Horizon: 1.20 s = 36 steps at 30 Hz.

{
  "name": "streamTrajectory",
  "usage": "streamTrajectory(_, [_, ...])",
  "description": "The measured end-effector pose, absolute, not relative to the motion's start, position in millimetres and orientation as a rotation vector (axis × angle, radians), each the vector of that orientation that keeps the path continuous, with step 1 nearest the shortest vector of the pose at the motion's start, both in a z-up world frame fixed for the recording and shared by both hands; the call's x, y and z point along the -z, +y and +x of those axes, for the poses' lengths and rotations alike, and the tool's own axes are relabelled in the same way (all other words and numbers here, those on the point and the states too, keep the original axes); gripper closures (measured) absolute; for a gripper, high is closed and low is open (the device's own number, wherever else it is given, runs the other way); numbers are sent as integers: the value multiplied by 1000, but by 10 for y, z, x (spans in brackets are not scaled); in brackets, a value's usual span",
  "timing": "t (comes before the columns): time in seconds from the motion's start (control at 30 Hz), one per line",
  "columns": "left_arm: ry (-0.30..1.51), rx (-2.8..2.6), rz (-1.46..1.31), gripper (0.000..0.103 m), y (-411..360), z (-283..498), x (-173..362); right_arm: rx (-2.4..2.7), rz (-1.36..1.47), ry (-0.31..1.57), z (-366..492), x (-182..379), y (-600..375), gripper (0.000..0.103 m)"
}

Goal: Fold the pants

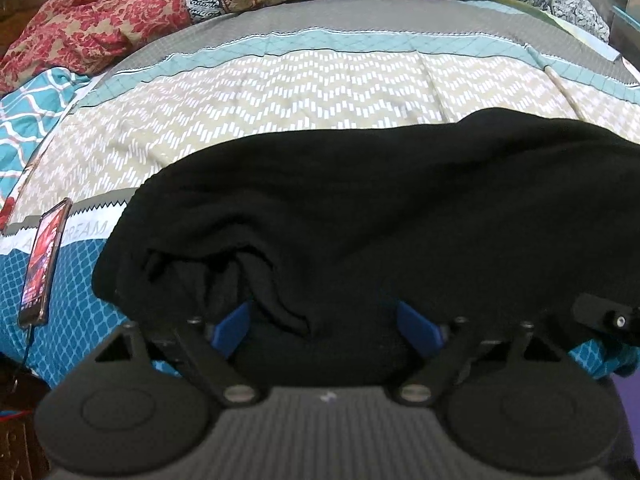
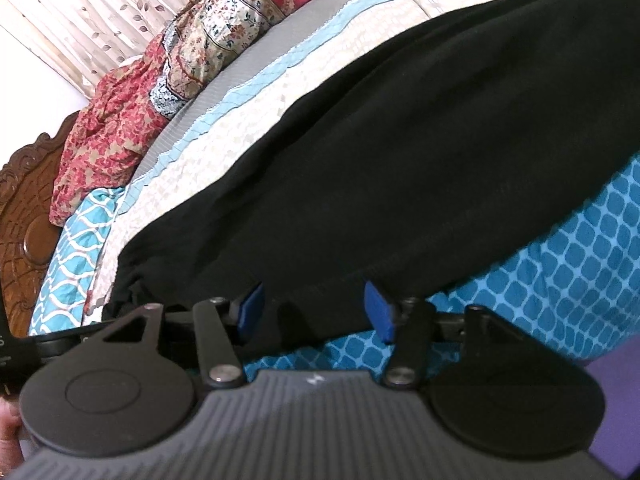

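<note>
Black pants (image 1: 380, 208) lie across the patterned bedspread (image 1: 280, 92), a long dark mass running left to right. My left gripper (image 1: 326, 326) is open, its blue pads (image 1: 234, 330) spread wide around the bunched near edge of the pants. The cloth drapes over the fingertips and hides them. In the right wrist view the pants (image 2: 400, 168) fill the middle. My right gripper (image 2: 316, 312) is open too, its blue pads (image 2: 378, 314) either side of the pants' near hem. The right gripper's body also shows in the left wrist view (image 1: 608, 318).
A phone (image 1: 42, 264) with a lit screen and cable lies on the bed at the left. A heap of red floral quilts (image 1: 100, 20) lies along the far side of the bed. A carved wooden headboard (image 2: 20, 220) stands at the left. The bed's near edge is just below the grippers.
</note>
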State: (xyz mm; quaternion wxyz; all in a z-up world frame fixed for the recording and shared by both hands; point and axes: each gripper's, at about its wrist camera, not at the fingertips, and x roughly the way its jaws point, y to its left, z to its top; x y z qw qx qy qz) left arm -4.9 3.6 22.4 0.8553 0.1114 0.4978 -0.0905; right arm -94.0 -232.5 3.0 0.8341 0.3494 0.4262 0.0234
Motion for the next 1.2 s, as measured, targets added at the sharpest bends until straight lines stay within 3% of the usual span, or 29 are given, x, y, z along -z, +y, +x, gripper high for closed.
streamTrajectory(0.23, [1042, 181, 260, 16, -22, -94, -188, -38, 753, 904, -940, 9, -2348, 44])
streamTrajectory(0.4, [1046, 181, 252, 6, -44, -106, -181, -40, 773, 901, -967, 21, -2401, 43])
streamTrajectory(0.9, [1045, 190, 241, 0, -11, -100, -172, -26, 811, 888, -962, 23, -2390, 40])
streamTrajectory(1.2, [1042, 225, 220, 0, 28, -95, -246, -93, 879, 866, -953, 64, -2433, 19])
